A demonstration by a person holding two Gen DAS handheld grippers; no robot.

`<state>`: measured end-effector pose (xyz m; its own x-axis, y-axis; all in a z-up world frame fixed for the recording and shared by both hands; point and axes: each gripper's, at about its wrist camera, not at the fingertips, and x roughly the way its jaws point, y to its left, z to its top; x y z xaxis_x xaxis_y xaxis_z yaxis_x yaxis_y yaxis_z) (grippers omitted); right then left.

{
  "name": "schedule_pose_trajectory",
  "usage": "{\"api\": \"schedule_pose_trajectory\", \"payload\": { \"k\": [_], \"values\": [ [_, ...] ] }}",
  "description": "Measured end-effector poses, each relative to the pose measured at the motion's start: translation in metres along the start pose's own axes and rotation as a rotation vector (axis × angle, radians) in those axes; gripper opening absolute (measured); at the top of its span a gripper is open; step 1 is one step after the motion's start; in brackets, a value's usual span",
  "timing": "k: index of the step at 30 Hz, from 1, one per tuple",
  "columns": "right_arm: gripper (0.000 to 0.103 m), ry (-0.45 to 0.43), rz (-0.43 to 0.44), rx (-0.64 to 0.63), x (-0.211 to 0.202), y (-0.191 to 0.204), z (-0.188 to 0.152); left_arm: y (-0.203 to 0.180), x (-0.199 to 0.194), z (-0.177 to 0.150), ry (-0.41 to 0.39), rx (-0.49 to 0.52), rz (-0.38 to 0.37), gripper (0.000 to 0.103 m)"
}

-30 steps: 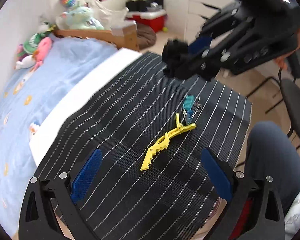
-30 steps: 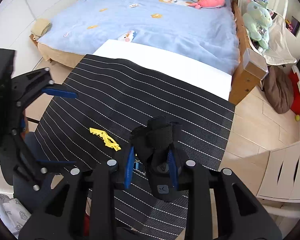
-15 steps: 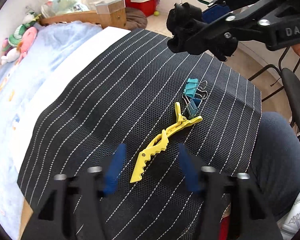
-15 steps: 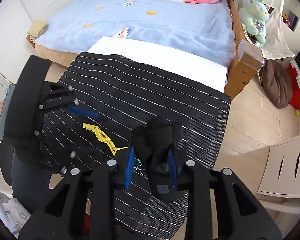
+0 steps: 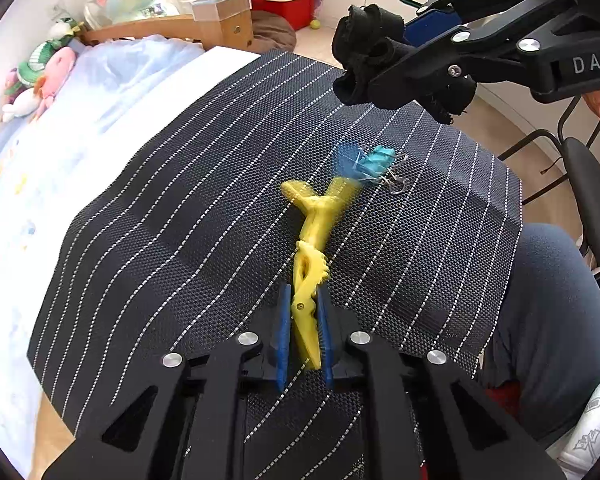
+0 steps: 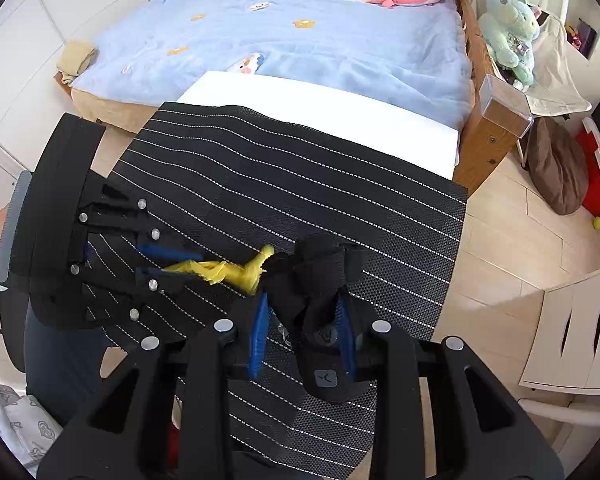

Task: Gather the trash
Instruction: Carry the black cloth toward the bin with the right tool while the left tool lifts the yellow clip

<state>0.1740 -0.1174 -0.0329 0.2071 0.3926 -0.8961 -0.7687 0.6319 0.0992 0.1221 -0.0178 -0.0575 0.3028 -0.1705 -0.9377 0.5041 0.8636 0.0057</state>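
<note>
1. Yellow plastic is what the left gripper [image 5: 303,330] has hold of: a long toothed hair clip [image 5: 310,256], pinched at its near end between the blue pads [image 5: 285,332], jaws drawn in tight around it.
2. That clip reaches away across the black pinstriped mat [image 5: 180,220]; its far end is blurred, so it looks to be on the move. Whether it has left the mat I cannot tell.
3. Teal binder clips [image 5: 374,162] lie on the mat at the clip's far tip, also smeared by motion, perhaps nudged by it.
4. Off to the right and higher, the right gripper [image 6: 302,330] is closed on a bunched black fabric strap [image 6: 320,280], held clear of the mat.
5. To my eye the step in hand is picking up the yellow clip, with the strap already collected.
6. Next, I'd judge, comes a clean lift without dragging the binder clips along, then carrying both pieces to a bin. No bin shows in either view, so finding it comes first.
</note>
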Motion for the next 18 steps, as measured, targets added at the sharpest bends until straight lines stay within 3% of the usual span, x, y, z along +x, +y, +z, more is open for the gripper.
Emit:
{"api": "schedule_pose_trajectory", "payload": {
  "k": [11,18],
  "values": [
    [0.030,-0.035,0.008,-0.002,-0.009,0.010,-0.004,-0.009,-0.023,-0.016,-0.052,-0.041,0.004,0.013],
    [0.030,-0.081,0.017,-0.019,-0.023,0.024,-0.011,-0.009,-0.055,-0.031,-0.123,-0.122,0.031,0.013]
  ]
}}
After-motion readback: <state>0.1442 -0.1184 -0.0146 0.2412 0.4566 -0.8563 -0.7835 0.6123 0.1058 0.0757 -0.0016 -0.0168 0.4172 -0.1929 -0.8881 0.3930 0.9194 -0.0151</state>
